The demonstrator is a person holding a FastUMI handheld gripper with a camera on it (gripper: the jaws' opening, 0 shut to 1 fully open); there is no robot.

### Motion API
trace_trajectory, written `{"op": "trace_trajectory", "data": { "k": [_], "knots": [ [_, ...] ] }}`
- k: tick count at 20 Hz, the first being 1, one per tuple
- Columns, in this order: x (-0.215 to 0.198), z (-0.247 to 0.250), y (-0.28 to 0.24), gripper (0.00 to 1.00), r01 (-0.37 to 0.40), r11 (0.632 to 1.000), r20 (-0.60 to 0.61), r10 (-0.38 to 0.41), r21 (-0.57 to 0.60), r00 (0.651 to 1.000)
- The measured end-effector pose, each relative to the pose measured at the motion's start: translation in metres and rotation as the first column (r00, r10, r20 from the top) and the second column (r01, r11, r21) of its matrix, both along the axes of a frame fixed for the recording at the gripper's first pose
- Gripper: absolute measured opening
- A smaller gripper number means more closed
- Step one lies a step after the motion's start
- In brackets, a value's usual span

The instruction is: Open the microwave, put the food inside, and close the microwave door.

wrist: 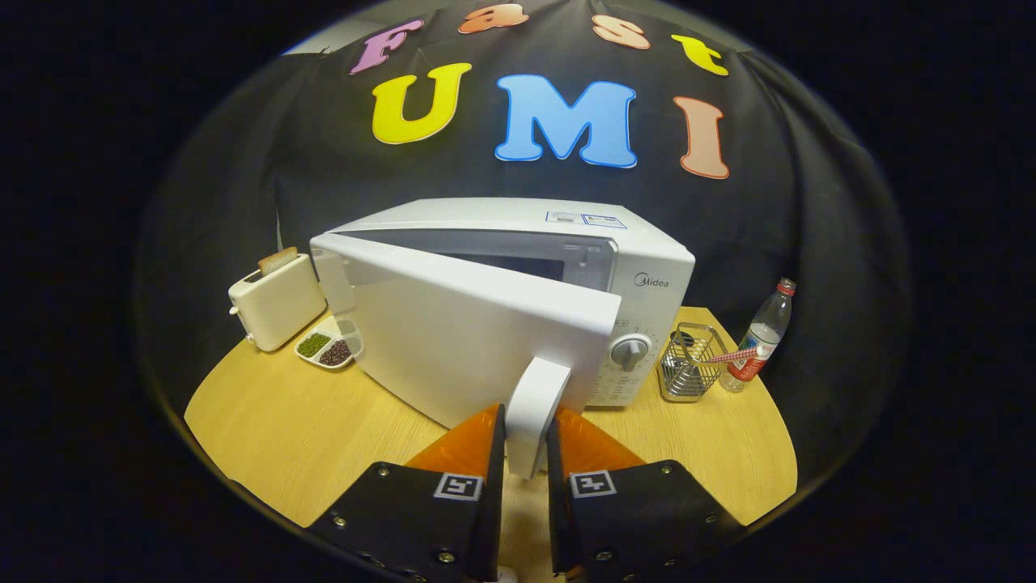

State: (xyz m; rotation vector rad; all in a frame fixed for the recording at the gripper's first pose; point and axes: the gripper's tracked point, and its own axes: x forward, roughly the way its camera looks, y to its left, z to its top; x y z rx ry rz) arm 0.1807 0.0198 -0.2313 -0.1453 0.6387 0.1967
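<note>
A white microwave (647, 267) stands on the wooden table (275, 421) with its door (453, 324) swung partly open toward me, hinged at its left side. The door's white handle (536, 409) sits between my two fingers, and my gripper (526, 437) is shut on it. A small divided tray of green and dark food (328, 348) lies on the table to the left of the microwave, behind the open door. The microwave's dark cavity shows as a narrow strip above the door's top edge.
A cream toaster (275, 301) with a slice of bread stands at the far left, next to the food tray. Right of the microwave are a wire mesh holder (688, 364) and a plastic bottle (761, 336). Black cloth walls the back.
</note>
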Motion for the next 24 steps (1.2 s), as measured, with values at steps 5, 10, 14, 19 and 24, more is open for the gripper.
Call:
{"op": "trace_trajectory", "data": {
  "k": [5,10,14,19,24],
  "knots": [
    [-0.049,0.002,0.028,0.26,-0.028,1.0,-0.002,0.028,-0.012,1.0],
    [-0.089,0.007,0.064,0.26,-0.008,0.998,-0.003,0.008,0.059,1.0],
    [-0.115,0.002,0.095,0.26,-0.017,0.997,-0.009,0.018,0.07,1.0],
    [-0.139,-0.004,0.132,0.26,-0.025,0.997,-0.013,0.025,0.068,1.0],
    [-0.153,-0.007,0.163,0.26,0.02,0.998,0.023,-0.021,0.059,1.0]
  ]
}}
